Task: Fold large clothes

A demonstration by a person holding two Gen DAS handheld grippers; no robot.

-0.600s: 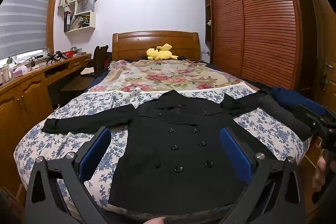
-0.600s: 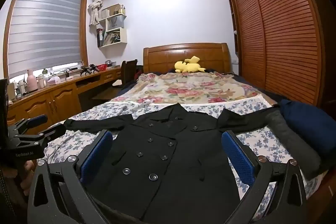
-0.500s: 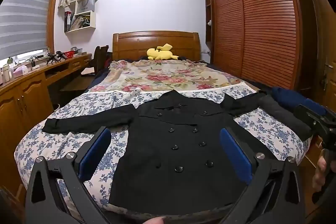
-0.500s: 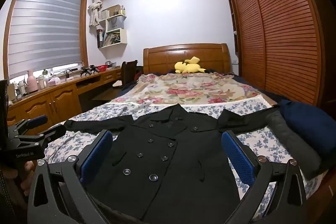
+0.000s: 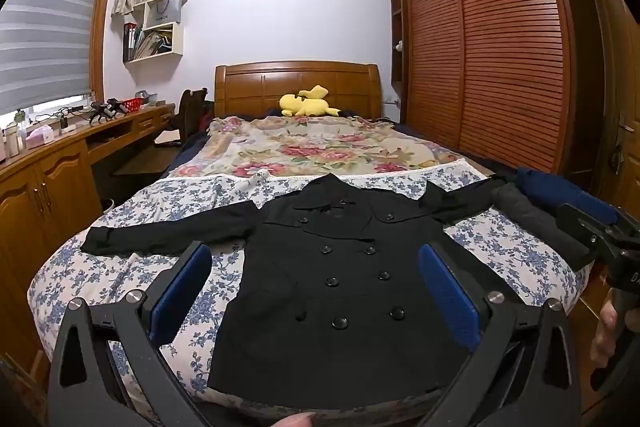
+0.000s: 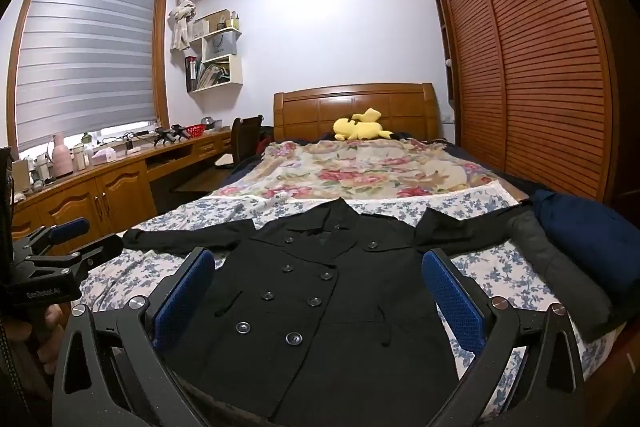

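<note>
A black double-breasted coat lies flat, front up, on the near half of the bed, collar toward the wooden headboard and both sleeves spread outward over the blue-flowered sheet. The left tongs hover above the coat's hem end, tilted slightly downward, their blue pads spread wide apart with nothing between them and no contact with the cloth. The right tongs are likewise fully parted and empty, held nearer to level, viewing the coat from its right side. Each tool appears at the edge of the other's view: the right one at the far right of the left wrist view, with fingers of the hand gripping its handle. Folded dark blue clothing and a grey garment rest on the bed's right edge, beside the coat's right sleeve. A yellow plush toy lies against the headboard; slatted wardrobe doors line the right wall.
</note>
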